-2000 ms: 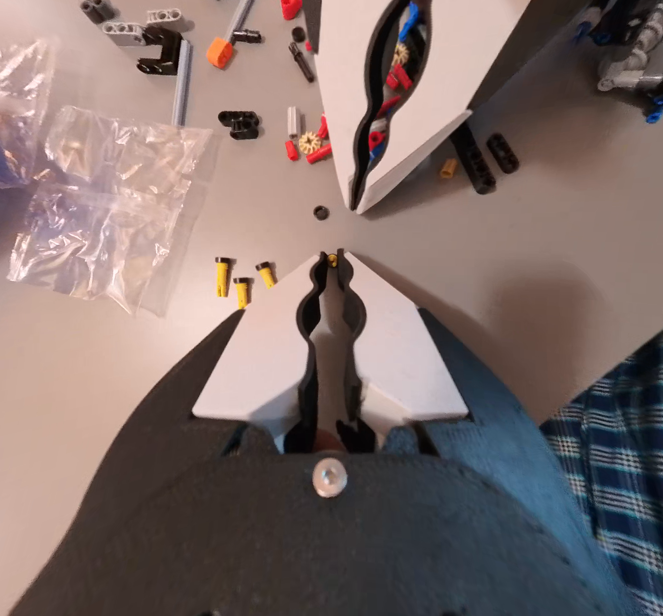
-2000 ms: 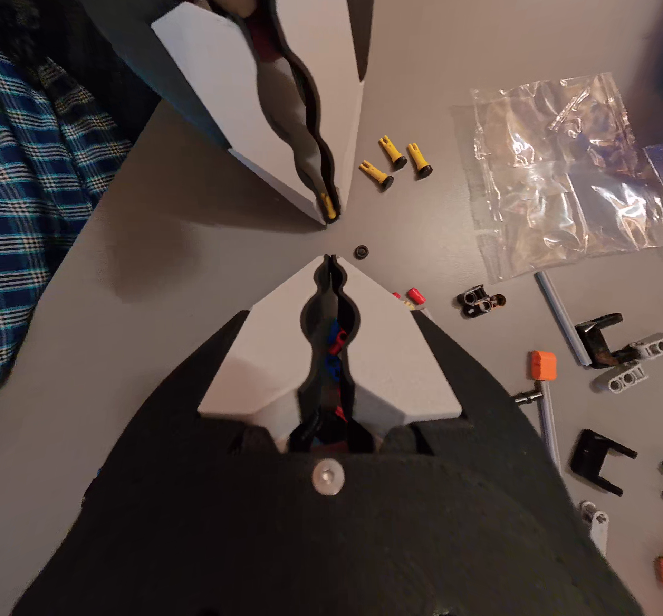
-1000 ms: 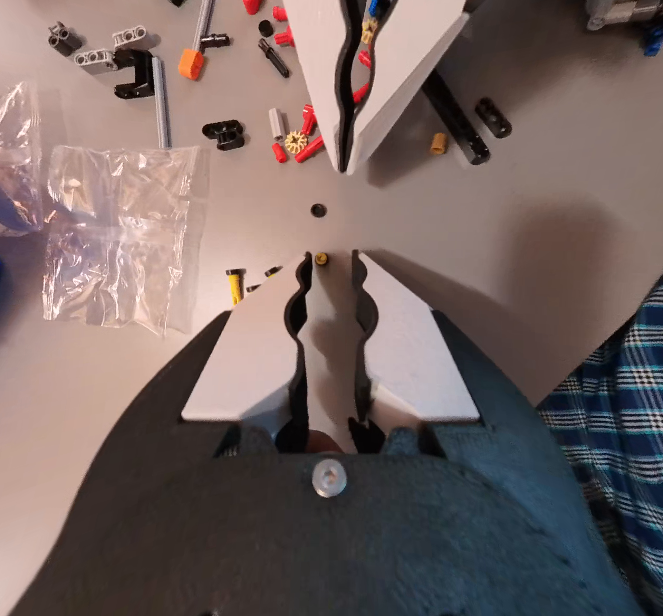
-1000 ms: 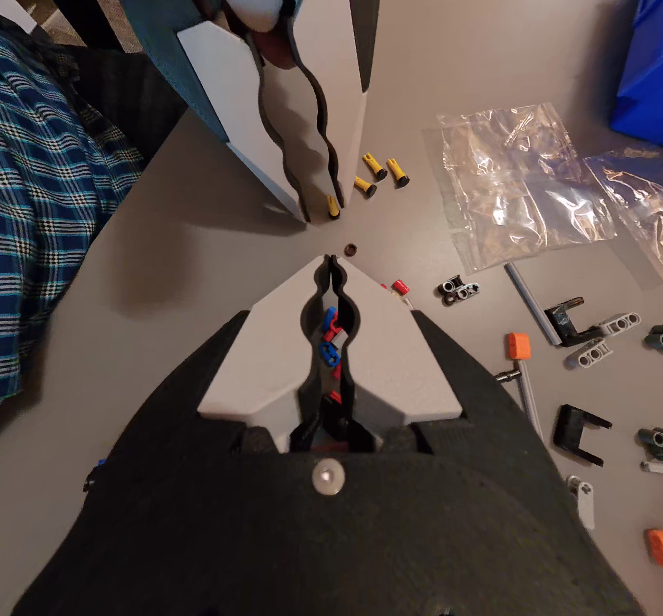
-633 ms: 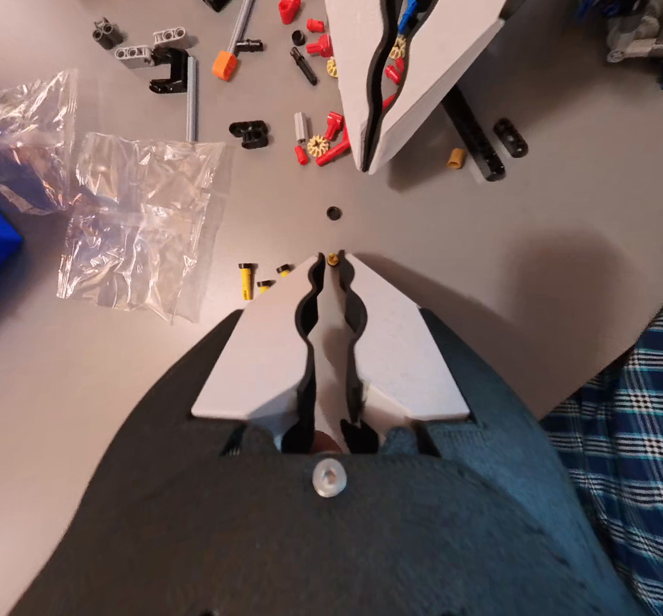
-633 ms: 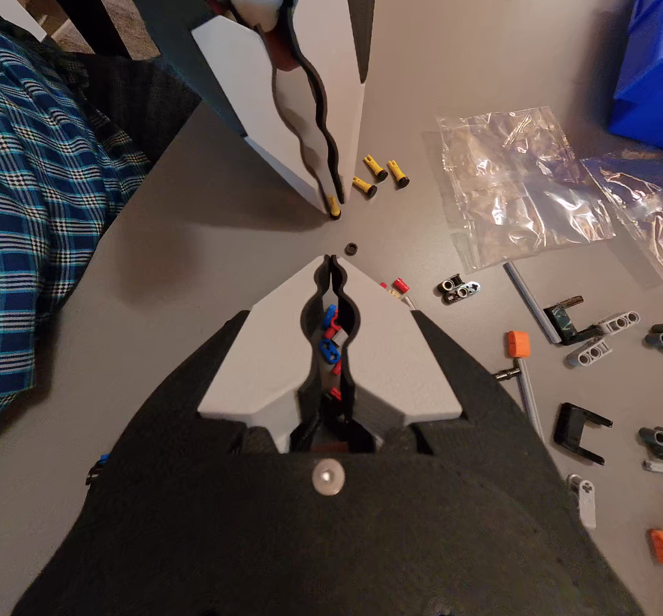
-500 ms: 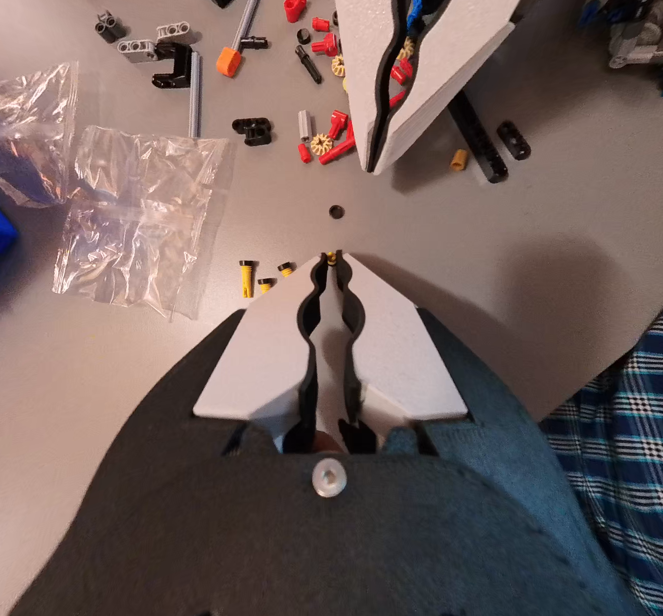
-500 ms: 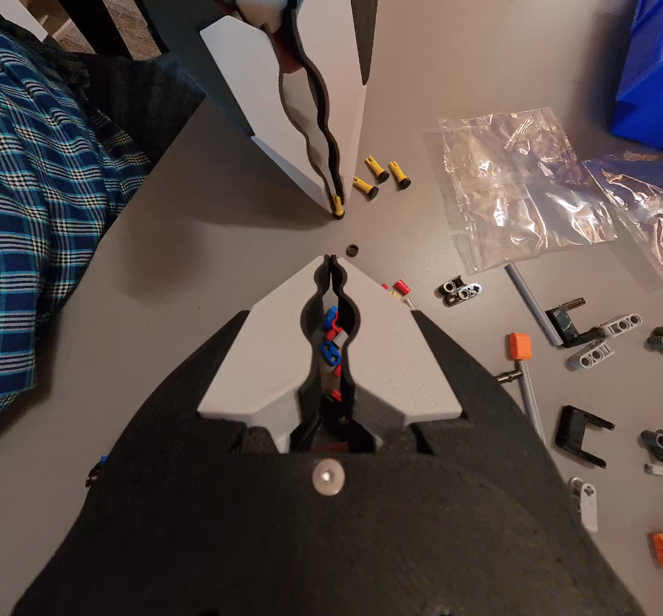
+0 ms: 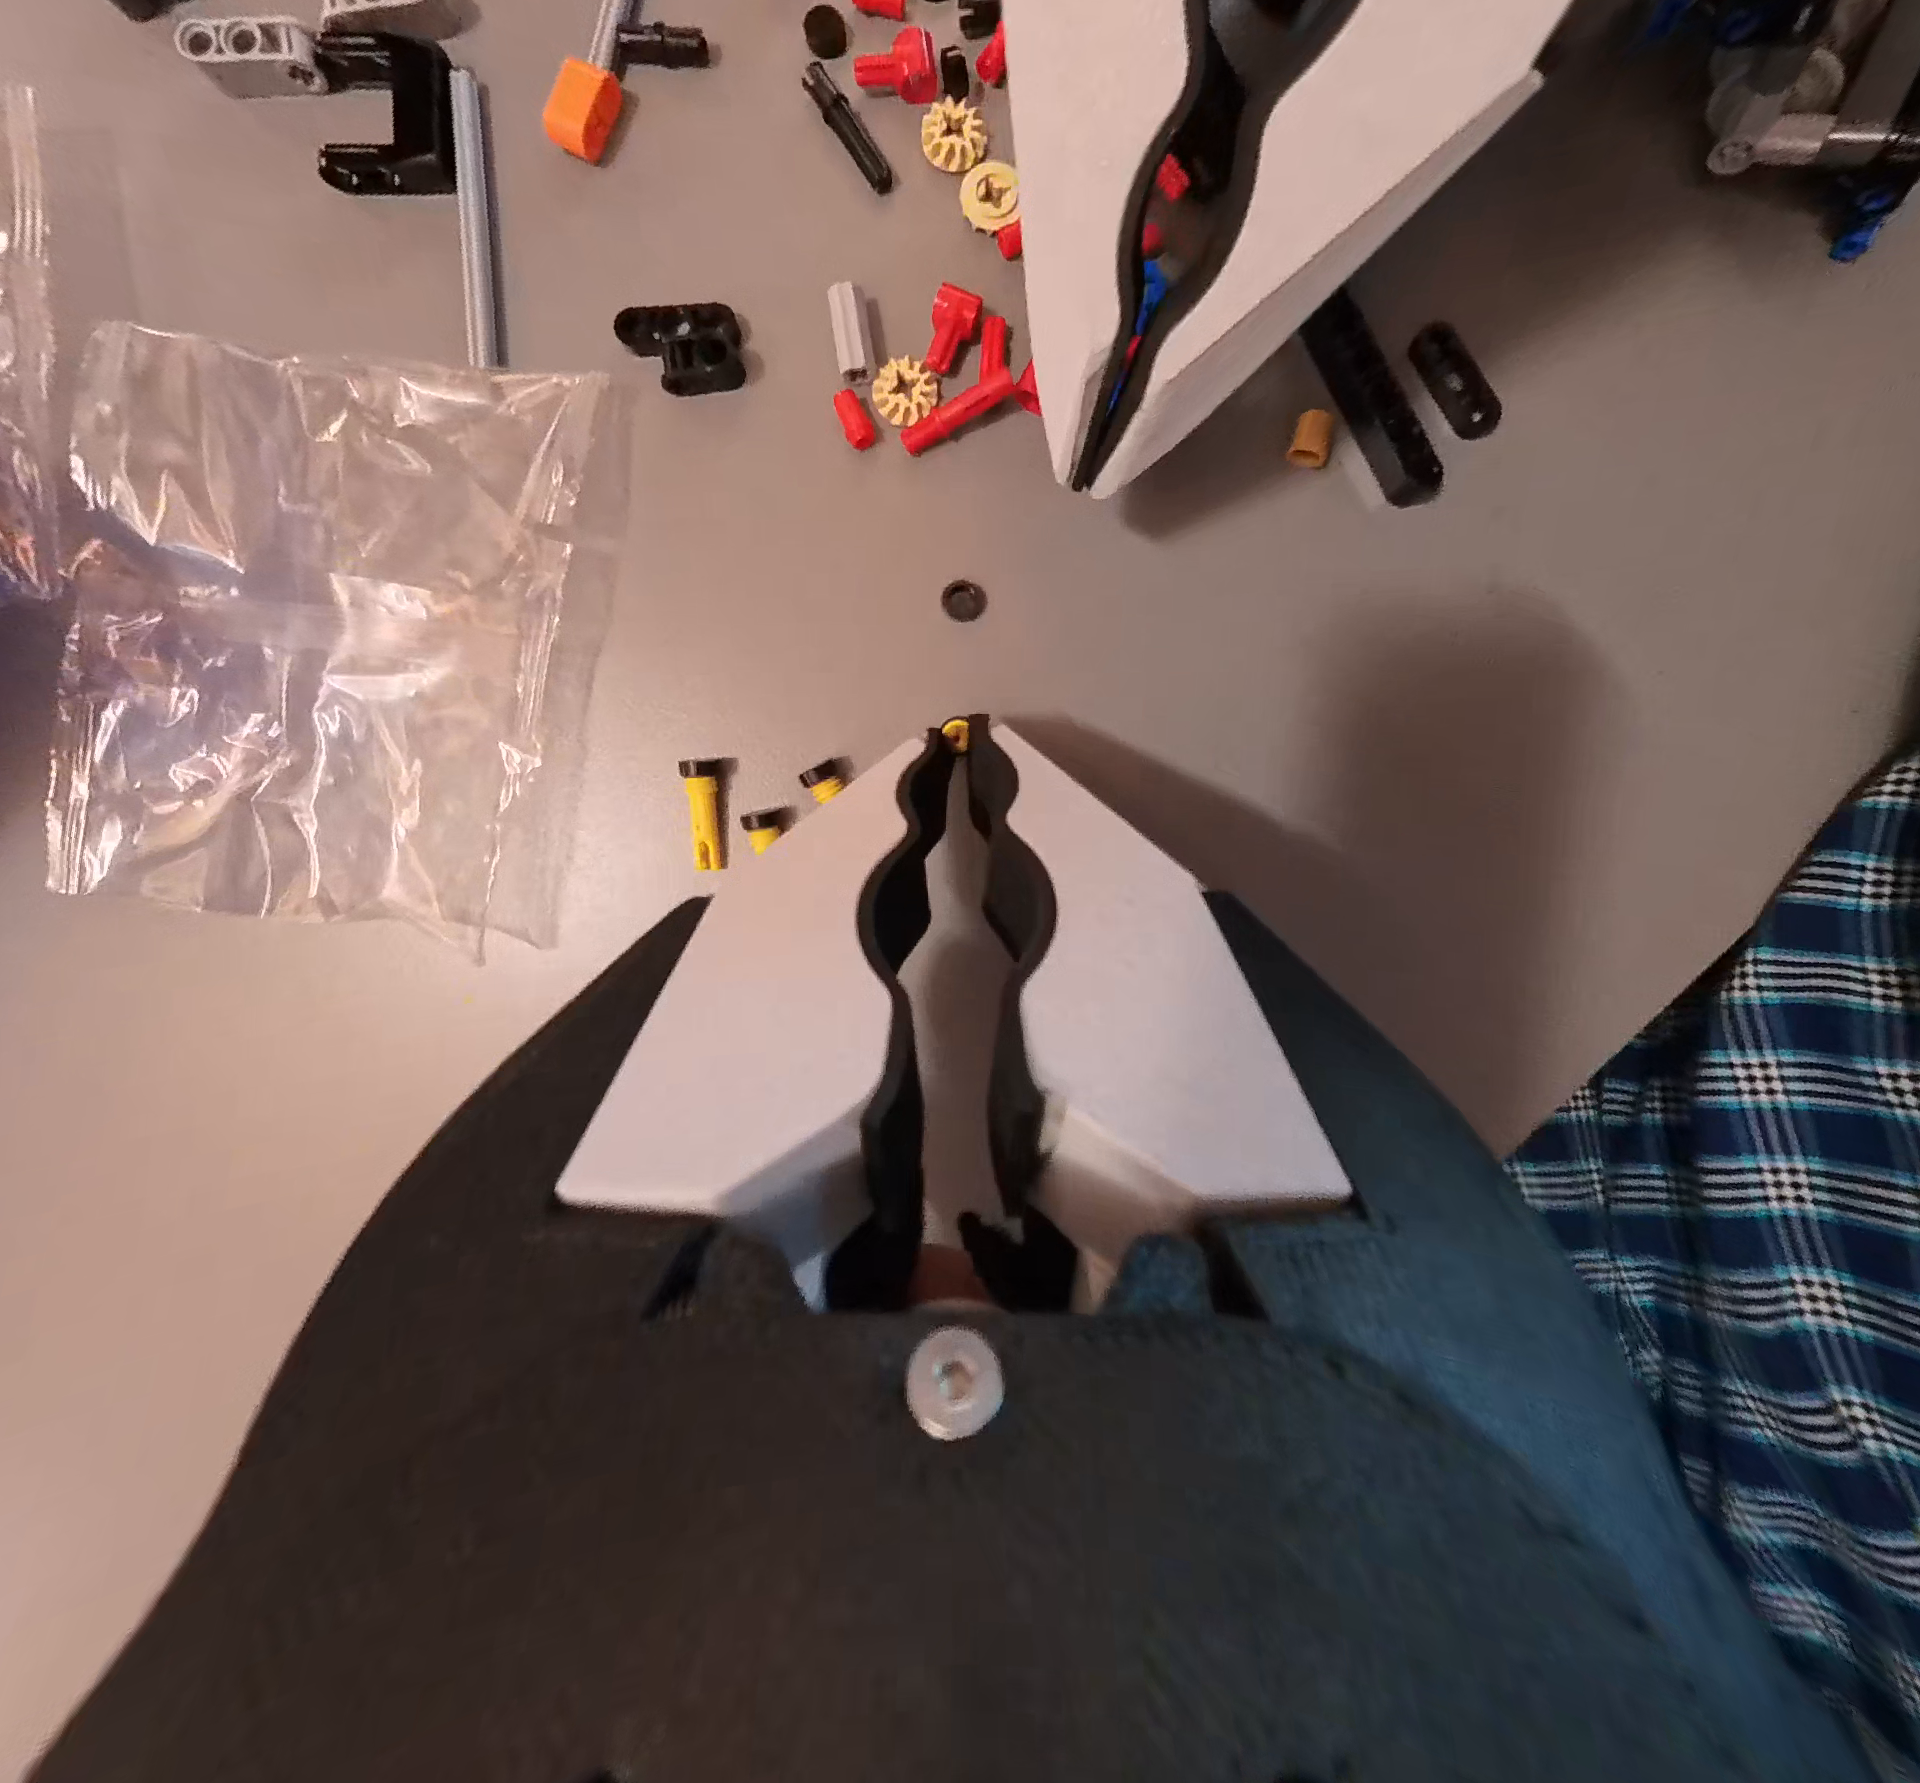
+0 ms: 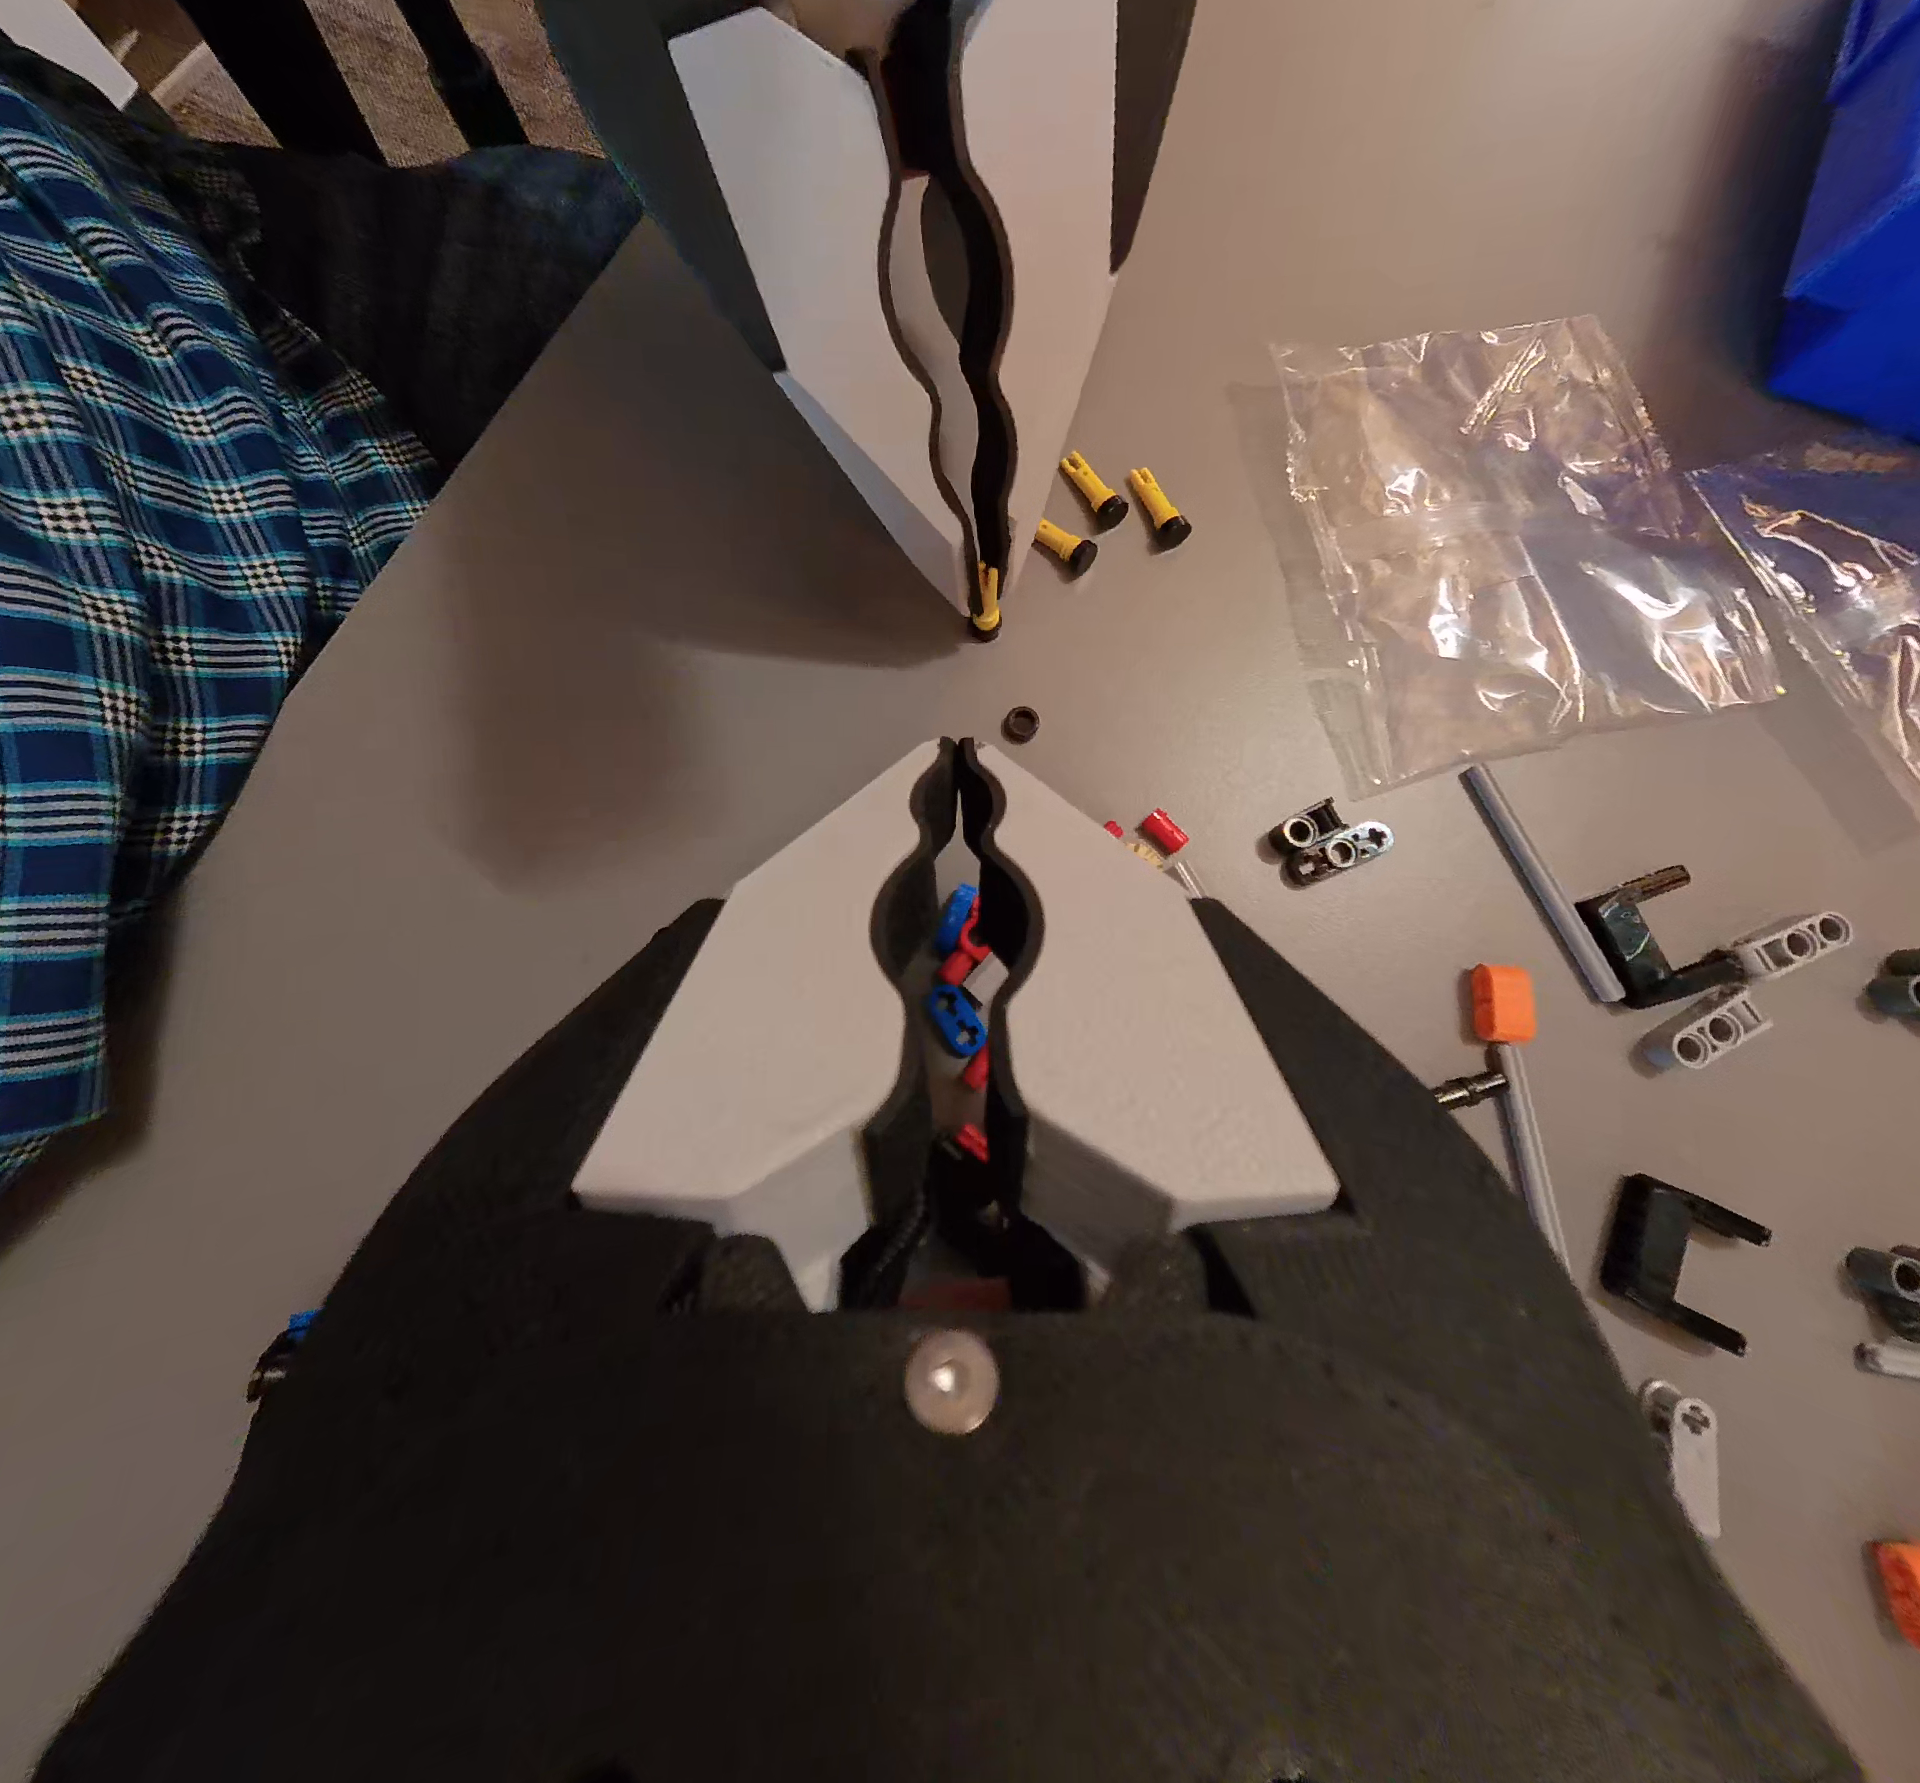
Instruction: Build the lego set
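My left gripper (image 9: 958, 734) is shut on a yellow pin with a black head (image 9: 956, 732), held at the fingertips. In the right wrist view the left gripper (image 10: 985, 606) points down and the pin (image 10: 985, 590) has its black end at the table. A small black bush (image 9: 963, 601) lies between the two grippers and also shows in the right wrist view (image 10: 1023, 721). My right gripper (image 10: 958, 746) is shut with nothing between its tips, just short of the bush. It shows in the left wrist view (image 9: 1086, 478) too. Three more yellow pins (image 9: 707, 811) lie to the left.
Clear plastic bags (image 9: 312, 632) lie left. Loose red, black, grey and tan parts (image 9: 935, 372) and an orange-tipped grey axle (image 9: 587, 107) are scattered beyond. A partly built model (image 9: 1808, 102) stands far right. A blue bin (image 10: 1860, 206) and the table edge by plaid clothing (image 10: 156, 507) bound the area.
A second ago my left gripper was open around the yellow pin. It has since shut on it and tilted up. The right gripper stayed shut, shifting slightly.
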